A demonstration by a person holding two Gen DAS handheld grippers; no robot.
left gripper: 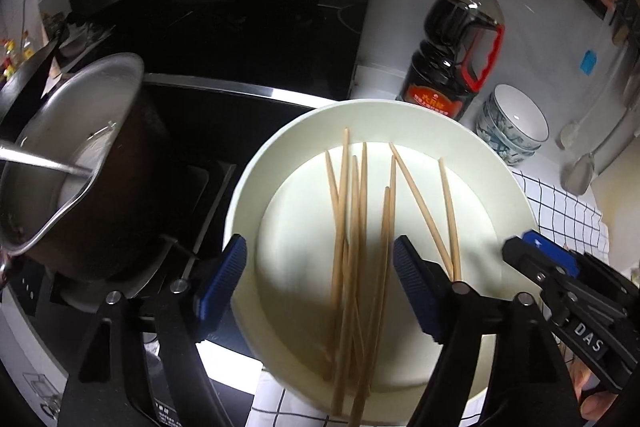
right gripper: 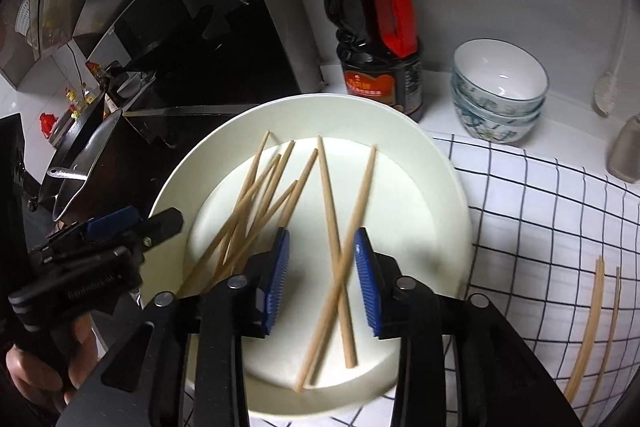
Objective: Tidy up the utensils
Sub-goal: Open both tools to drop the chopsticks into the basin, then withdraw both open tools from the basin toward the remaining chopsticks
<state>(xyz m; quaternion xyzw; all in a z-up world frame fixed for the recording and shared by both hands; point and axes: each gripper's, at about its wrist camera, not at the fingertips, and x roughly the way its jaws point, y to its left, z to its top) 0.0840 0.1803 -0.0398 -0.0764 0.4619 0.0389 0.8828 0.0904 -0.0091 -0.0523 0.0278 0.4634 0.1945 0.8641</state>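
Several wooden chopsticks [left gripper: 362, 227] lie loose in a white plate [left gripper: 256, 179]. My left gripper [left gripper: 320, 281] is open above the plate's near side, its blue pads either side of the chopstick bundle. In the right wrist view the plate [right gripper: 436, 163] holds a crossed pair of chopsticks [right gripper: 340, 251], and my right gripper [right gripper: 322, 281] is open with its pads straddling that pair. Two more chopsticks [right gripper: 592, 327] lie on the checked cloth [right gripper: 540, 227] at the right. The right gripper shows in the left wrist view [left gripper: 524, 247], the left gripper in the right wrist view [right gripper: 160, 223].
A metal pot [left gripper: 60, 163] with a ladle stands on the black stove left of the plate. A soy sauce bottle [right gripper: 376, 19] and stacked patterned bowls [right gripper: 500, 91] stand behind the plate by the wall. Utensils hang at the right [left gripper: 580, 163].
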